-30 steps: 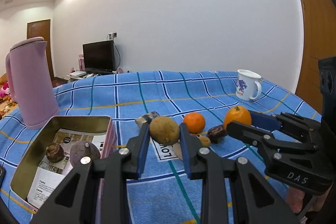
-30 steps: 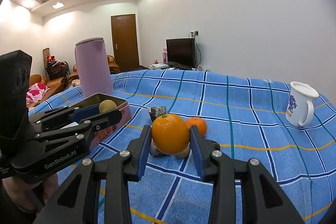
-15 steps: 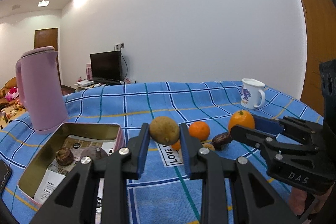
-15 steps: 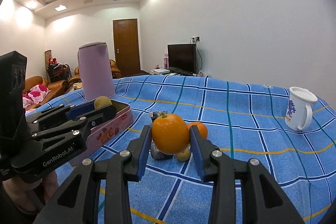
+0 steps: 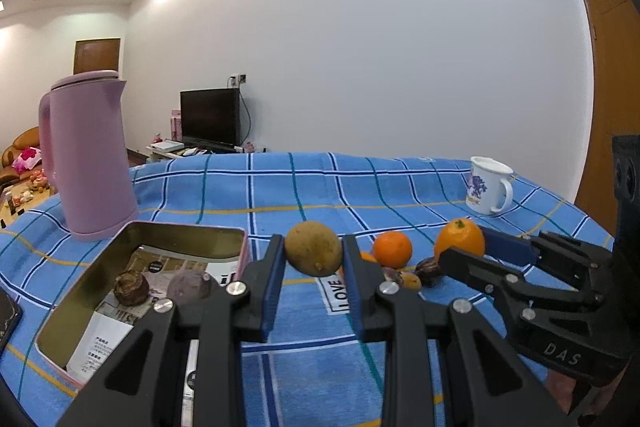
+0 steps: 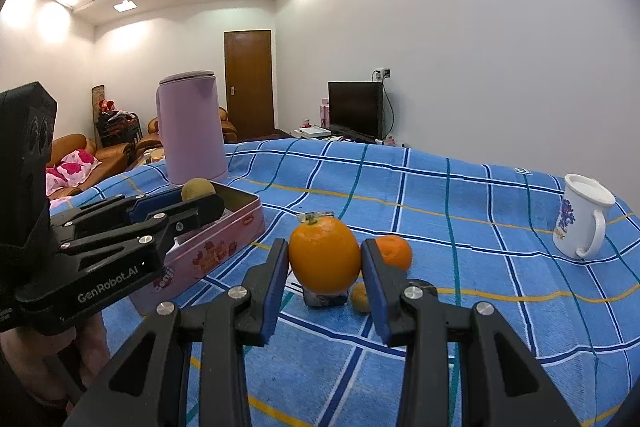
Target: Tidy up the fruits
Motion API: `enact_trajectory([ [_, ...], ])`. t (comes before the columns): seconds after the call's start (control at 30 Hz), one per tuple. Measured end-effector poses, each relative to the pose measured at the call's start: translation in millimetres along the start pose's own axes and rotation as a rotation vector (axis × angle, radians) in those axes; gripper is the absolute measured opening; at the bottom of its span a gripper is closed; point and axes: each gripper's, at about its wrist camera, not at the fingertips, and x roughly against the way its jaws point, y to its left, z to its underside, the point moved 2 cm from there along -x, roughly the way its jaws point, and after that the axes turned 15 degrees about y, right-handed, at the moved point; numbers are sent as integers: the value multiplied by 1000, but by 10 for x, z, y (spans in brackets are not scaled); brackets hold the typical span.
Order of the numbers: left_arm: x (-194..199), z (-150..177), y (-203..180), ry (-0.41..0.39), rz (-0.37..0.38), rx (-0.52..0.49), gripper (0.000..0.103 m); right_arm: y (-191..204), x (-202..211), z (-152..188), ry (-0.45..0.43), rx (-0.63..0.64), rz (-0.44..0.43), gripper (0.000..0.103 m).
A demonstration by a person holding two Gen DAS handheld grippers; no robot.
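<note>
- Now both fruits hang higher off the blue cloth (image 5: 304, 187) than a second ago.
- My left gripper (image 5: 314, 273) stays clamped on the brown fruit (image 5: 313, 247), just beside the tin (image 5: 132, 239).
- My right gripper (image 6: 325, 273) stays clamped on the orange (image 6: 324, 255), above the remaining pile.
- Judgement: both lifts are done; transfer into the tin comes next.

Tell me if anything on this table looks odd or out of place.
Nothing looks spilled or broken. One oddity: the open tin holds printed paper under its two dark fruits, not just fruit. The pink kettle and white mug stand upright on the blue cloth.
</note>
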Motion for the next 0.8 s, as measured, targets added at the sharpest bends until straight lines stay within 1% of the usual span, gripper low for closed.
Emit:
enact_trajectory([
  [0.27,-13,1,173,18,-31,36,29,118,-102,-63,7,13,-39,39],
  [0.57,4,10,381,15,-56,71,29,325,-194,-117,12,42,-72,39],
  [0.8,34,5,605,20,-94,103,29,485,-345,-215,31,66,-100,39],
])
